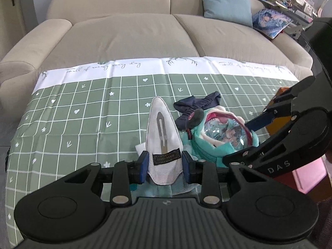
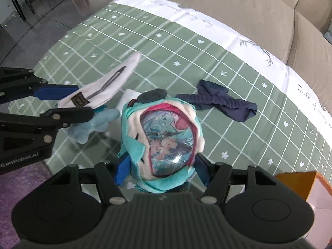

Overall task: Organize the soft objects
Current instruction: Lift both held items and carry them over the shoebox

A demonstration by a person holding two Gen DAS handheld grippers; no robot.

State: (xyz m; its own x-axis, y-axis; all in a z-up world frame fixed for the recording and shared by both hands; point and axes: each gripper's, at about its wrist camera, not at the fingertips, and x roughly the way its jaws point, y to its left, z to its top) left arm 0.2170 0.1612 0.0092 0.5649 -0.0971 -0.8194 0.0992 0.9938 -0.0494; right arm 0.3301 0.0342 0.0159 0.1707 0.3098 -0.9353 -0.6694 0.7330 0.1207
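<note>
The left gripper (image 1: 165, 165) has its jaws pinching a white pouch (image 1: 164, 141) labelled "HAND MADE". The right gripper (image 2: 161, 169), marked "DAS", has its jaws clamped on a teal plush bag (image 2: 164, 143). The cloth (image 1: 83, 112) reads "every day".

Green white-gridded cloth (image 1: 83, 108), teal plush (image 2: 164, 141), navy scrunchie (image 2: 220, 101).

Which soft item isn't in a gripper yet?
The navy scrunched fabric piece, lying alone on the green checked cloth. The white hair clip and teal plush pouch are both gripped.
</note>
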